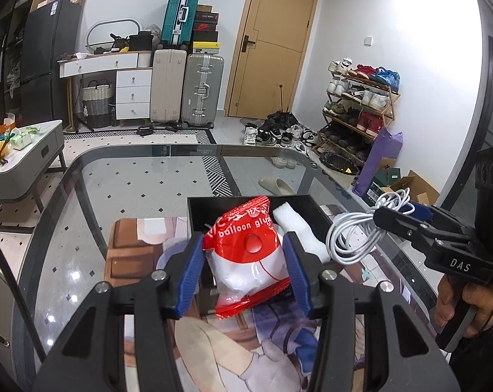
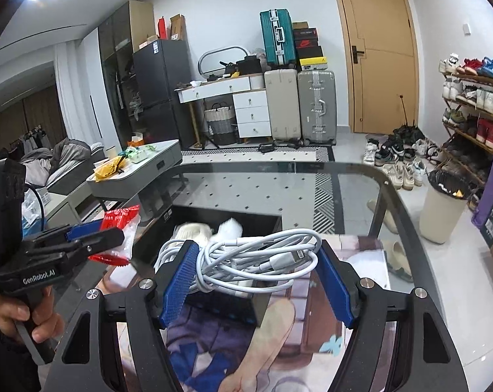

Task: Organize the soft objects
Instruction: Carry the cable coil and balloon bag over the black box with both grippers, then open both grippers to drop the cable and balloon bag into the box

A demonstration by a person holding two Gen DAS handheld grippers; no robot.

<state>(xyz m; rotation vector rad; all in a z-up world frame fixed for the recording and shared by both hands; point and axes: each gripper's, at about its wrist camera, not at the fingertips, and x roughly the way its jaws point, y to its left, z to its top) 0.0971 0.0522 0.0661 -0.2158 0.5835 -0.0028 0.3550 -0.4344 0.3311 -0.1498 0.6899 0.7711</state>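
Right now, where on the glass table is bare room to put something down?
Free: the bare glass table left of the printed mat, and the far strip beyond the black box. Crowded: the box, already holding white soft items, with the left hand-held gripper gripping the red packet and the right hand-held gripper gripping the white cable over it.

My left gripper (image 1: 246,271) has blue ribbed pads and holds a red-and-white packet (image 1: 246,254) with white lettering. My right gripper (image 2: 256,277), also blue-padded, holds a white cable (image 2: 256,261) over a black box (image 1: 233,204).
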